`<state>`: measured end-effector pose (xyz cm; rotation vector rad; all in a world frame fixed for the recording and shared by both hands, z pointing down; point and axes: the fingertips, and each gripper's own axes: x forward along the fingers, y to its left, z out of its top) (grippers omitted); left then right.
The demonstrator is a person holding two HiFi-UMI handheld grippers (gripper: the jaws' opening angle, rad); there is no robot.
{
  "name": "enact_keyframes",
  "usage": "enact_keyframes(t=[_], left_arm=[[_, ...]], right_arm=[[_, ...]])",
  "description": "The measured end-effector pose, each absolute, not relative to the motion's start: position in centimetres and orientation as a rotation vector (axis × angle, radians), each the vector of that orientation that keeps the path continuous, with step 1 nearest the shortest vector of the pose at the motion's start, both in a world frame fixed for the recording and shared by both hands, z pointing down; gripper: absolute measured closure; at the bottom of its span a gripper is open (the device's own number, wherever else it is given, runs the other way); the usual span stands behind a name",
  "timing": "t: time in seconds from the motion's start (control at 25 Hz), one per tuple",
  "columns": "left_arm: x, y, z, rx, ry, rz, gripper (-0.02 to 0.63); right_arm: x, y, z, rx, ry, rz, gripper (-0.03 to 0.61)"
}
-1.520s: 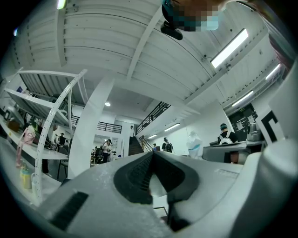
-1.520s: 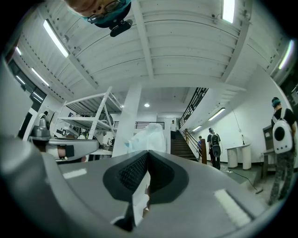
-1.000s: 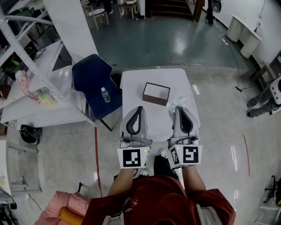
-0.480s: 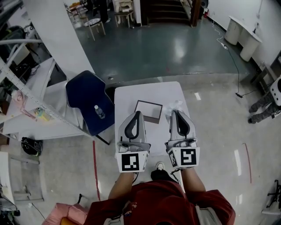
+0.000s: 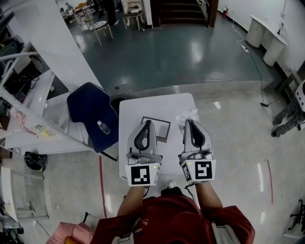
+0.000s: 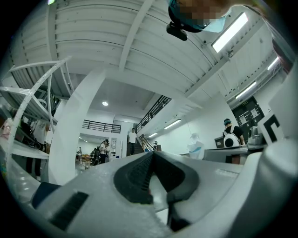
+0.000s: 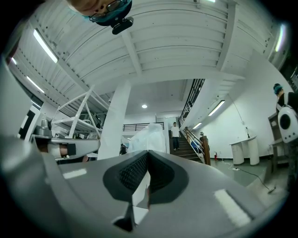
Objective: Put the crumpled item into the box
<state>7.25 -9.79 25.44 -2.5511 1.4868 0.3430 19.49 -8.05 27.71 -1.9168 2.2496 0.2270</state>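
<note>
A small white table (image 5: 157, 106) stands in front of me. On it lies a shallow box (image 5: 161, 127) with a dark rim and white inside; its left part is hidden behind my left gripper (image 5: 148, 122). The crumpled white item (image 5: 187, 116) lies to the right of the box, just beyond the tip of my right gripper (image 5: 189, 122). Both grippers are shut with nothing between their jaws. In the right gripper view the crumpled item (image 7: 146, 136) rises just past the closed tips (image 7: 148, 152). In the left gripper view the left gripper (image 6: 152, 154) points across the hall.
A dark blue chair (image 5: 87, 109) with a water bottle (image 5: 101, 127) on its seat stands close to the table's left side. White shelving (image 5: 28, 119) fills the left. Glossy floor surrounds the table, with stairs (image 5: 180, 10) far ahead.
Both grippers have come forward over the table. The left one now covers part of the box, and the right one's tip has reached the crumpled item. Both stayed shut.
</note>
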Motion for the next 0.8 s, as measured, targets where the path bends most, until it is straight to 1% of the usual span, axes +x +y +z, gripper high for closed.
enact_keyframes(t=[0.24, 0.36, 0.56, 0.8], left_arm=[[9.7, -12.2, 26.4, -2.527, 1.526, 0.279, 0.611], [9.8, -13.4, 26.3, -2.516, 1.558, 0.294, 0.611], [8.5, -15.8, 26.7, -2.501, 1.596, 0.27, 0.611], [5.0, -19.8, 27.9, -2.507, 1.626, 0.264, 0.611]], right_arm=[[21.7, -10.9, 28.4, -1.874, 2.289, 0.196, 0.575], [21.9, -12.4, 28.9, -1.854, 2.304, 0.173, 0.575], [20.4, -15.3, 29.8, -1.826, 2.343, 0.131, 0.575], [16.7, -19.4, 30.6, -1.818, 2.375, 0.126, 0.575]])
